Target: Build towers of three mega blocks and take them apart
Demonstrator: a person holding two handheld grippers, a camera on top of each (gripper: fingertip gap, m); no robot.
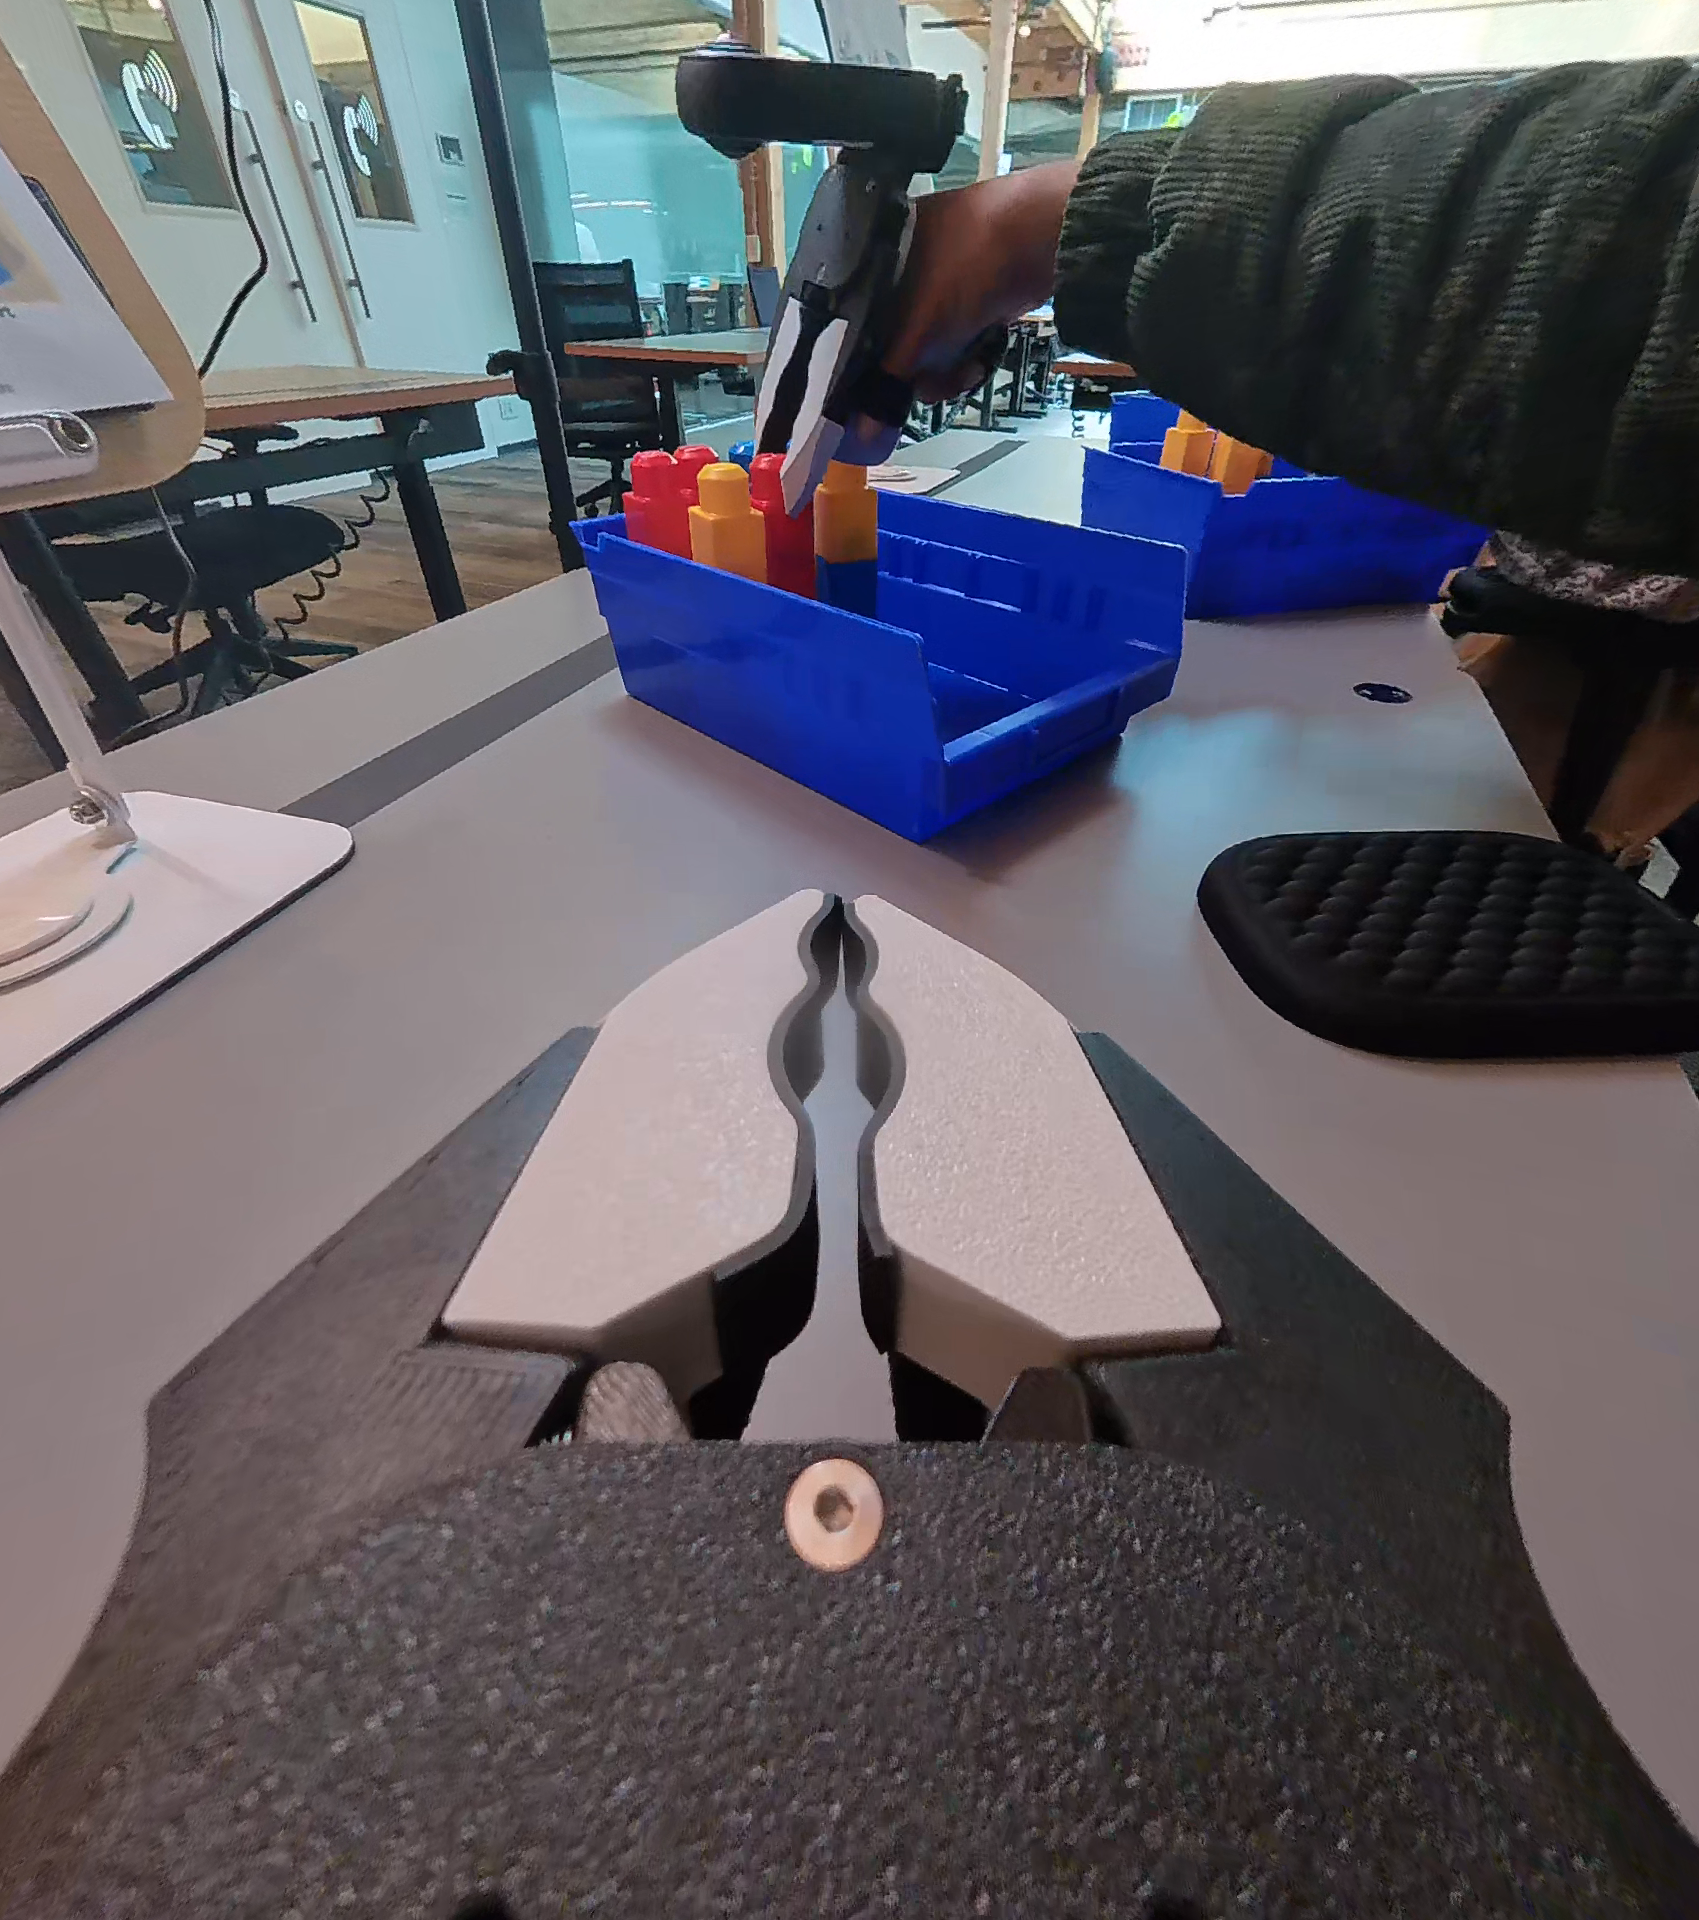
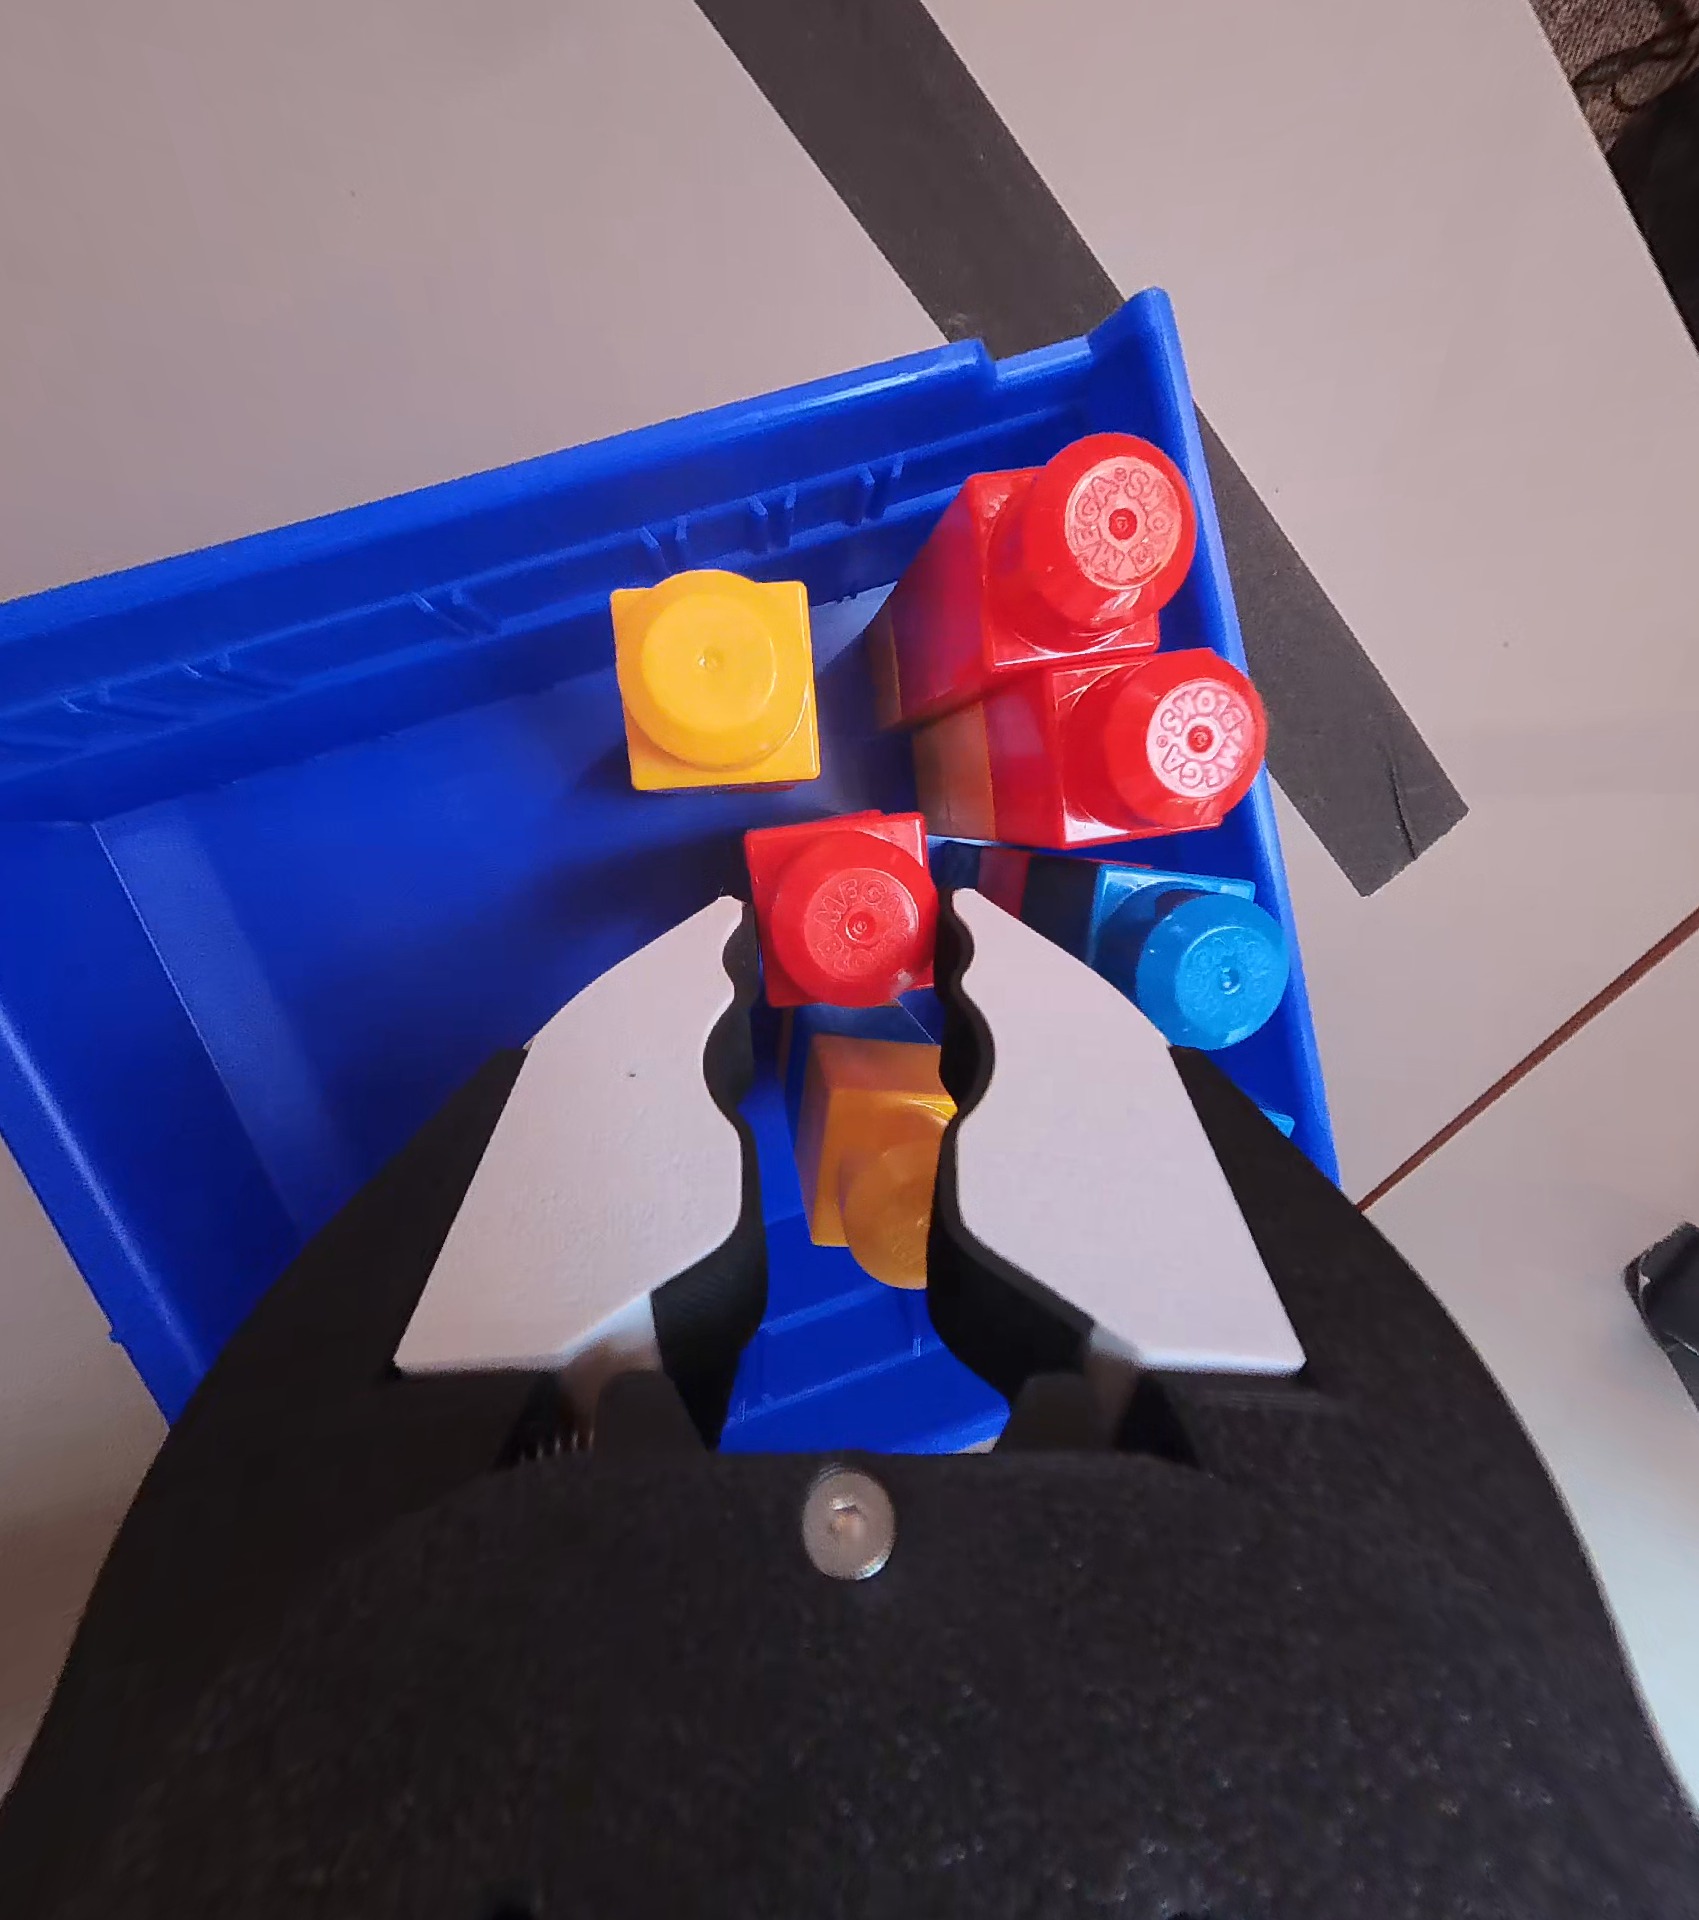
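Fingers (image 2: 959,935) down astride red block (image 2: 850,909), perhaps touching.

office: desks (image 1: 357,390), swivel chairs (image 1: 201,566), glass booths (image 1: 336,114).

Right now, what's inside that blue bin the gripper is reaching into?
The blue bin holds upright towers of mega blocks: three red-topped, two yellow-topped and one blue-topped. The right gripper hides part of one yellow top, and the lower blocks are mostly covered.
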